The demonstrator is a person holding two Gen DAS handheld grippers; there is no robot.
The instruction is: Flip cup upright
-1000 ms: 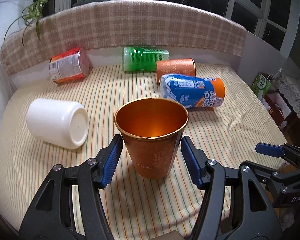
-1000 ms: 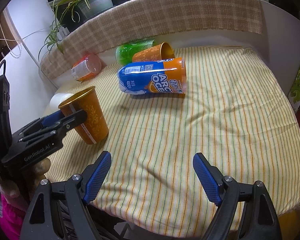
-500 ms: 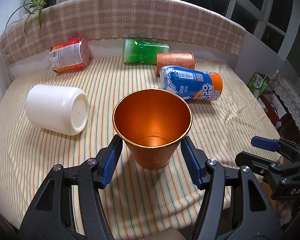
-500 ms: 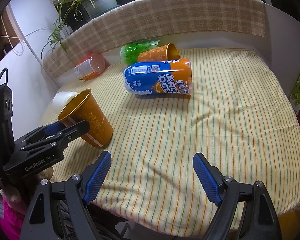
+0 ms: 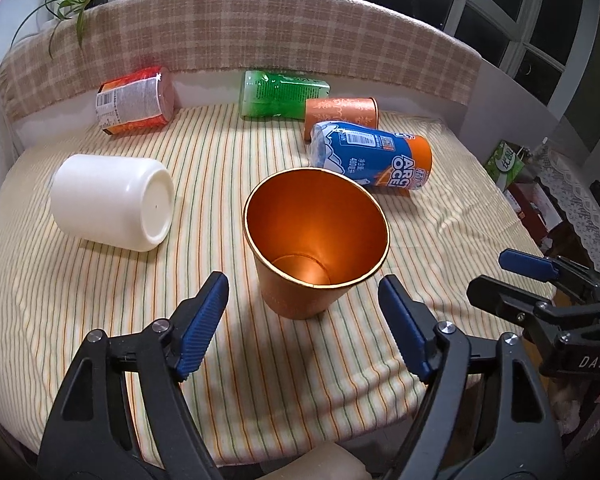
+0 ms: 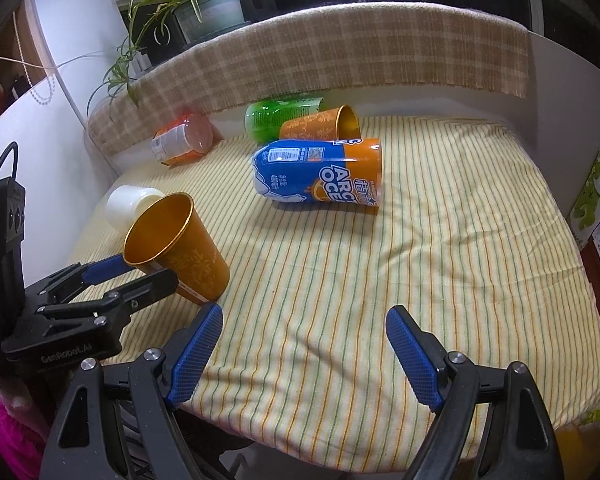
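Observation:
An orange metal cup (image 5: 314,240) stands mouth up on the striped tablecloth (image 5: 220,152), just ahead of my left gripper (image 5: 302,312). The left gripper is open and its blue pads (image 5: 204,322) stand clear of the cup on both sides. In the right wrist view the same cup (image 6: 176,246) appears at the left with the left gripper (image 6: 112,280) beside its base. My right gripper (image 6: 304,354) is open and empty over the cloth near the table's front edge.
Several containers lie on their sides: a white cup (image 5: 114,208), a red-labelled jar (image 5: 134,100), a green bottle (image 5: 282,94), a second orange cup (image 5: 342,114) and a blue-and-orange cup (image 5: 374,156). A checked cloth ledge (image 5: 260,40) borders the back.
The left gripper has opened wider and drawn back and up from the orange cup, which stays standing on the cloth. The right gripper has hardly moved.

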